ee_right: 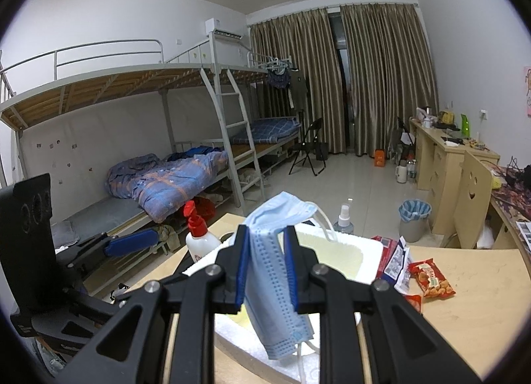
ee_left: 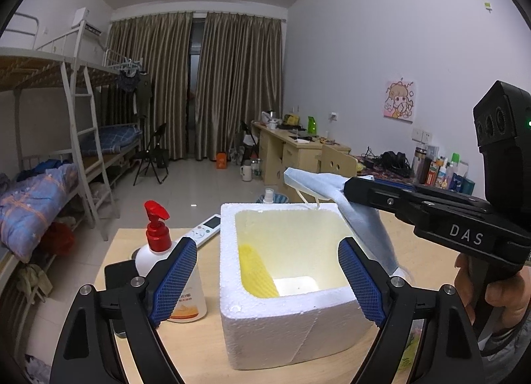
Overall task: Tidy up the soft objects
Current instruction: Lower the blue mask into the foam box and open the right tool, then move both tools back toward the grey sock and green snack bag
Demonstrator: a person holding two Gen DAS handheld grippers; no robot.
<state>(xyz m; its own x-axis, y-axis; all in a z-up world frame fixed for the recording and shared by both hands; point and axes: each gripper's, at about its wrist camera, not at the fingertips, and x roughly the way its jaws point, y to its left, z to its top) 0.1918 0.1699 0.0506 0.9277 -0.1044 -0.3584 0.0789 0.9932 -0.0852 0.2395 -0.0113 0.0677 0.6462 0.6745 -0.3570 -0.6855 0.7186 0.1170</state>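
Observation:
A white foam box (ee_left: 265, 334) stands on the wooden table, with something yellow (ee_left: 255, 267) lying against its inner left wall. My left gripper (ee_left: 267, 242) is open, its blue pads on either side of the box and apart from the walls. My right gripper (ee_right: 267, 229) is shut on a light blue face mask (ee_right: 272, 271). The mask (ee_left: 361, 228) hangs folded over the box's right rim (ee_right: 358, 244), its ear loops dangling. In the left wrist view the right gripper (ee_left: 348, 186) comes in from the right, held by a hand.
A white pump bottle with a red top (ee_left: 156, 244), a white remote (ee_left: 205, 229) and a black phone (ee_left: 119, 274) lie left of the box. Snack packets (ee_right: 431, 279) and a small spray bottle (ee_right: 343, 218) are to its right and behind. Bunk beds fill the left side.

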